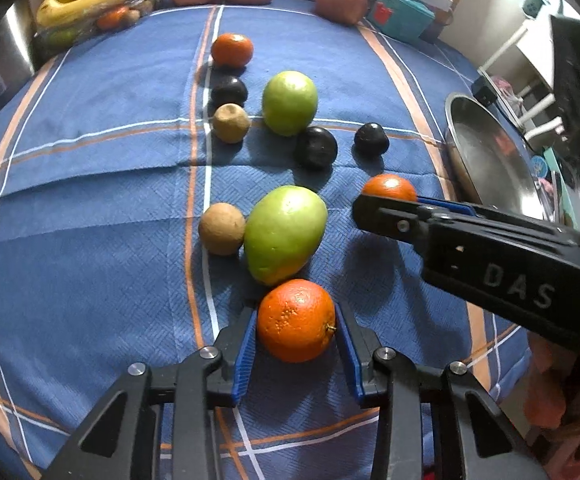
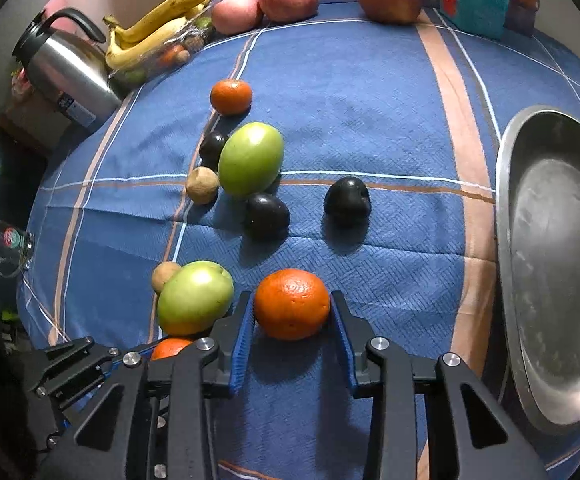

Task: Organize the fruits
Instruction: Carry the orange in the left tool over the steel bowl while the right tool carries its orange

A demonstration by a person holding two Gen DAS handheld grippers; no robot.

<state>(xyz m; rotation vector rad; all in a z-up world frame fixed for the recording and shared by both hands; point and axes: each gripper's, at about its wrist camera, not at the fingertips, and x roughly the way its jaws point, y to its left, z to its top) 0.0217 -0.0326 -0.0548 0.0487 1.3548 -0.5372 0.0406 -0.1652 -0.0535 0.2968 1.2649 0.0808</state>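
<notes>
1. Spreading under everything, the blue checked tablecloth (image 1: 90, 160) carries the loose fruit, all of it lying left of the steel basin (image 2: 504, 208), which is still bare inside
2. The right gripper (image 2: 291, 296) is the nearer of the 2 to the basin; its blue pads are clamped on both flanks of the basin-side orange (image 2: 292, 304), which rests on the cloth
3. The left gripper (image 1: 296, 312), farther from the basin, is likewise clenched on the far-side orange (image 1: 296, 332), also down on the cloth
4. The green mango (image 1: 284, 234) touches the far-side orange on the side away from the camera, with a small brown fruit (image 1: 222, 229) against it, farther again from the basin
5. Doing this step well, as I judge it: lift both oranges straight up before swinging toward the basin, so the mango is not nudged; keep the squeeze at the widest part of each orange, since round peel can squirt out; carry the basin-side orange first so the 2 tools do not cross
6. Writing: raised letters "DAS" (image 1: 518, 284) on the right gripper's body; the label on the steel kettle (image 2: 74, 108), far from the basin, is too small to read
</notes>
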